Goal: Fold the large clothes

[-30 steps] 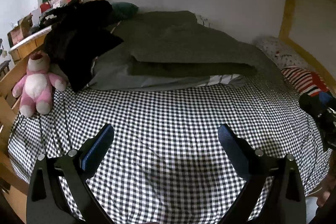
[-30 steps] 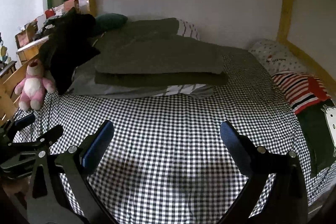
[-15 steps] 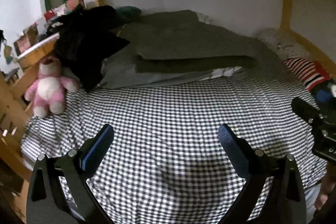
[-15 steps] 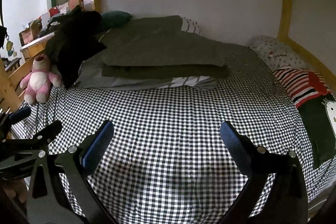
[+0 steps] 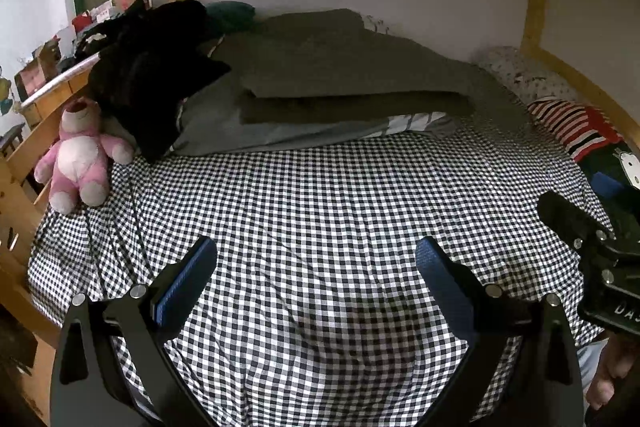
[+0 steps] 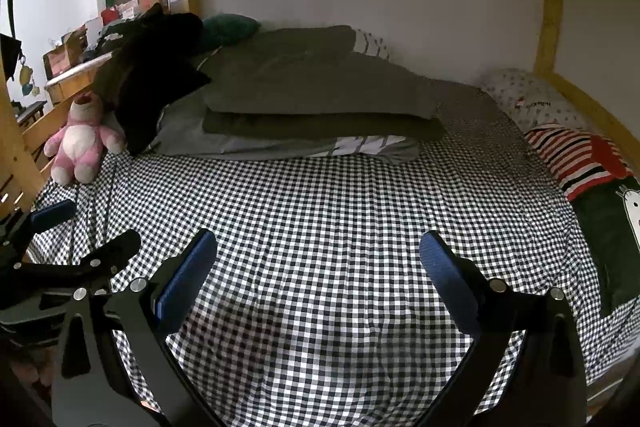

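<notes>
A black garment (image 5: 152, 83) (image 6: 156, 75) lies heaped at the far left of the bed, partly on a folded olive-grey blanket (image 5: 344, 75) (image 6: 312, 87). A dark green garment with a white cartoon print (image 6: 612, 227) (image 5: 616, 163) lies at the right edge. My left gripper (image 5: 316, 267) is open and empty above the black-and-white checked sheet (image 5: 320, 195). My right gripper (image 6: 318, 263) is open and empty over the same sheet (image 6: 320, 203). Each gripper shows at the edge of the other's view: the right one (image 5: 592, 247) and the left one (image 6: 72, 239).
A pink plush bear (image 5: 80, 151) (image 6: 82, 139) sits at the left bed edge. A red-striped pillow (image 6: 576, 155) and a spotted pillow (image 6: 528, 99) lie at the right. Wooden bunk posts (image 6: 550, 15) and a white wall bound the bed. Cluttered shelves stand beyond the left.
Both grippers have drawn back and shifted slightly; the left view now shows more of the left bed edge. Both grippers stay open and empty.
</notes>
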Demonstrator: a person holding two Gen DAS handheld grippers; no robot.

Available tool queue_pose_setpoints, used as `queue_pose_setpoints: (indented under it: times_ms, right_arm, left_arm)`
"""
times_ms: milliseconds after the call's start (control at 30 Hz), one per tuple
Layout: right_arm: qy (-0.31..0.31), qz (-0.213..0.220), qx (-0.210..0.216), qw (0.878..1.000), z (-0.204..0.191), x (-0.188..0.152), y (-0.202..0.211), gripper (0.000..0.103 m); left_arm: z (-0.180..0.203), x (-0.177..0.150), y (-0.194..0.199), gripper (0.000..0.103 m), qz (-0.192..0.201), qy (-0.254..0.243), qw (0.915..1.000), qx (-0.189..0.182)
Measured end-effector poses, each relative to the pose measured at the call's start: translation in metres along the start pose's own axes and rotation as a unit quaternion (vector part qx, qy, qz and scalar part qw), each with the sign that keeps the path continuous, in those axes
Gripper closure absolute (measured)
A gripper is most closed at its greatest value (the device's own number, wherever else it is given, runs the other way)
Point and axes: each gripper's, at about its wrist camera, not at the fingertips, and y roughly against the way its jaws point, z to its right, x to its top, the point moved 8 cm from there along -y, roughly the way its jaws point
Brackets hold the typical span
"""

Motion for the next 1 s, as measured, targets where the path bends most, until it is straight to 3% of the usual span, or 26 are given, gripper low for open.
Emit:
queue_pose_setpoints:
  times_ms: [1000]
  right_arm:
    - [0.004, 0.006, 0.011, 1.000, 0.0055, -0.0066, -0.0031, 0.004]
  left_arm:
    - [-0.0074, 0.0005, -0.0044, 0.005, 0.007, -0.006, 0.9999, 0.013]
